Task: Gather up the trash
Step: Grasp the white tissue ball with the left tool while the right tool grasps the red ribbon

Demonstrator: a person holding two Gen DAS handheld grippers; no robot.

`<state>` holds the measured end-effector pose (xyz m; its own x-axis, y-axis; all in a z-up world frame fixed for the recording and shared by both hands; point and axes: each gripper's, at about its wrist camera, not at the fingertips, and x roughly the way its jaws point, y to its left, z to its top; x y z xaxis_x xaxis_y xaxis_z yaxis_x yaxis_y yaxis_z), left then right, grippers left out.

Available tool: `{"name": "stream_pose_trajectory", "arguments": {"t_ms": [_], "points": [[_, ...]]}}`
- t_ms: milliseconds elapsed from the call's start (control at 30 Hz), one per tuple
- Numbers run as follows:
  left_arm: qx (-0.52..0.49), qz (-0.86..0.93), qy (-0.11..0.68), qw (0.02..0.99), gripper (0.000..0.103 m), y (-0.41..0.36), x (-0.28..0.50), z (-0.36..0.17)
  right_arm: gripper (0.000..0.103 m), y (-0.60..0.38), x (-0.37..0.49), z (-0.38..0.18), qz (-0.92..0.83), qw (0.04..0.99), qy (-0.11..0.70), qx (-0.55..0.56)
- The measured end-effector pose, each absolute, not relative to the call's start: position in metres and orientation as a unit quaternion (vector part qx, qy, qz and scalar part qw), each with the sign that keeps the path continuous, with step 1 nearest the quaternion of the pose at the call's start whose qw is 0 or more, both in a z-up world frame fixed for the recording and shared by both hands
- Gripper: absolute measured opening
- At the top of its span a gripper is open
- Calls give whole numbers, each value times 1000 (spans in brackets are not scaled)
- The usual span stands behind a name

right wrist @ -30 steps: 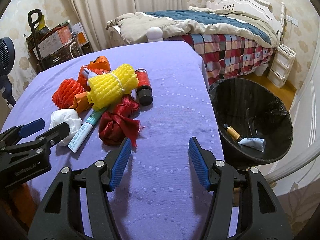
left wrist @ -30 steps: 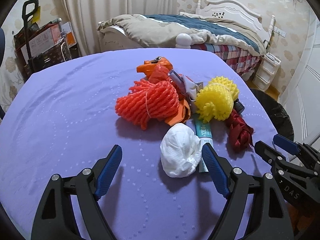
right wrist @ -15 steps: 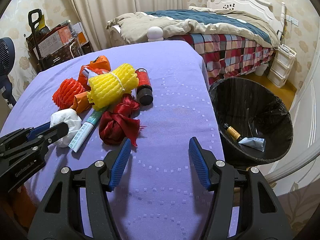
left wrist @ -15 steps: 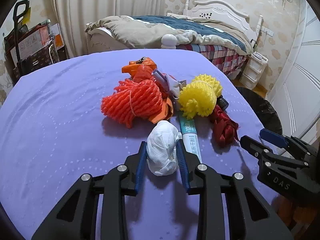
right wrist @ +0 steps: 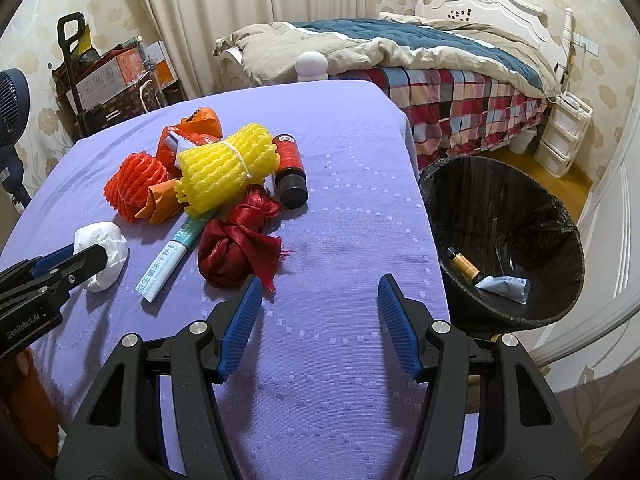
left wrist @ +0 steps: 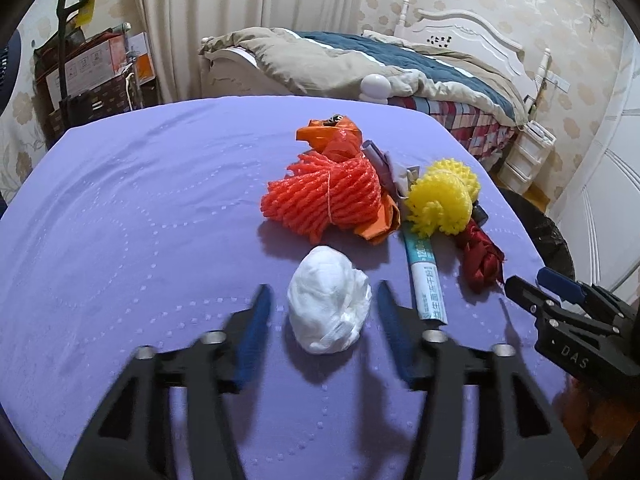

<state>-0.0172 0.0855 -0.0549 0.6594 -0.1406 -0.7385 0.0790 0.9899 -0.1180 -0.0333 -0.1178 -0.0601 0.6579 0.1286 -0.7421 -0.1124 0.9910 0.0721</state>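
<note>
Half a second ago the left gripper (left wrist: 322,310) pinched the white wad (left wrist: 328,300); its jaws have just been opening and now stand apart, blurred, the wad between them with a gap on each side. The right gripper (right wrist: 318,320) stays spread over bare purple cloth (right wrist: 340,220), holding nothing. The crumpled, rounded wad lies on the cloth beside the tube (left wrist: 426,276).

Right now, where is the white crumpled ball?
In the left wrist view the white crumpled ball lies on the purple table, between the open left tool's fingers, beside the teal tube.
</note>
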Motion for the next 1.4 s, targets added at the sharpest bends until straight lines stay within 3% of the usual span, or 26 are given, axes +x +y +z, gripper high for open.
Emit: {"name": "stream_pose_trajectory", "arguments": {"t_ms": [200, 267, 333, 433, 1400], "points": [[-33, -56, 421, 905, 63, 87, -12, -63, 59, -115, -34, -59, 68, 911, 408, 2], [-37, -54, 426, 902, 49, 90, -11, -65, 59, -113, -35, -59, 70, 910, 408, 0], [-35, -54, 431, 900, 42, 92, -11, -67, 59, -110, -34, -58, 76, 910, 408, -4], [-35, -54, 429, 901, 40, 95, -13, -67, 59, -101, -33, -58, 86, 908, 409, -11], [-61, -16, 426, 903, 39, 134, -7, -66, 59, -55, -4, -49, 93, 913, 395, -34]]}}
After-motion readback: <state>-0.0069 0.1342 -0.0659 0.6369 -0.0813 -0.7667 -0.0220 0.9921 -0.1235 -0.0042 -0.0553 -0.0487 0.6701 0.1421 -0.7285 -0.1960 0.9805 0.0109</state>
